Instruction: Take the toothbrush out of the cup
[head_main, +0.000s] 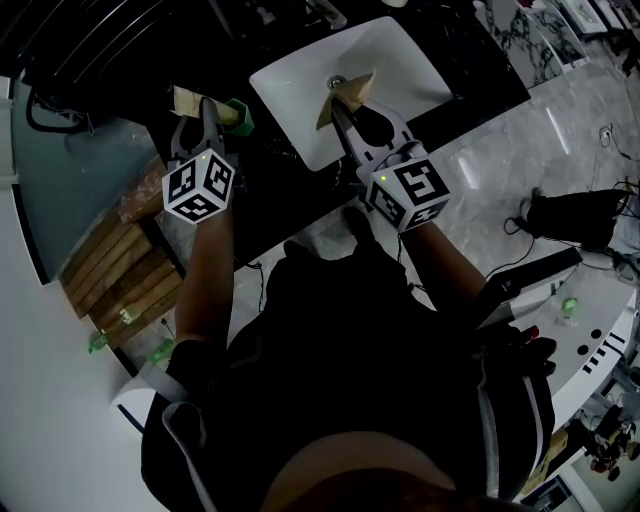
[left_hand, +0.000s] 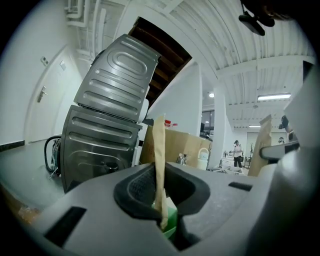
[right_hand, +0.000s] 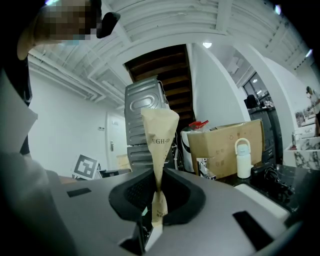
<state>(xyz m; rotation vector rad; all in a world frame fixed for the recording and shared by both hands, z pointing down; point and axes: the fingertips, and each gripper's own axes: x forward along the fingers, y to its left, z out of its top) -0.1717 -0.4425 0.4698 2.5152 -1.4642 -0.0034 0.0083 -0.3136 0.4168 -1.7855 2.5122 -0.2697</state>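
Where the toothbrush is: we take it to be the thin tan paper-sleeved strip (left_hand: 159, 145); no cup shows plainly, only a green thing (left_hand: 171, 216) just under the strip.
Left hand-held gripper (left_hand: 162, 210): narrow, pads pressing on that strip.
Right hand-held gripper (right_hand: 158, 200): narrow, clamped on a twisted brown paper packet (right_hand: 160, 130) over the white basin (head_main: 290, 100).
Long axis: the strip stands upright, crossing our left jaws.
Nearer hand: our left, already on it; our right is well apart.
Coming move: we judge a straight lift along the strip, away from the green thing.
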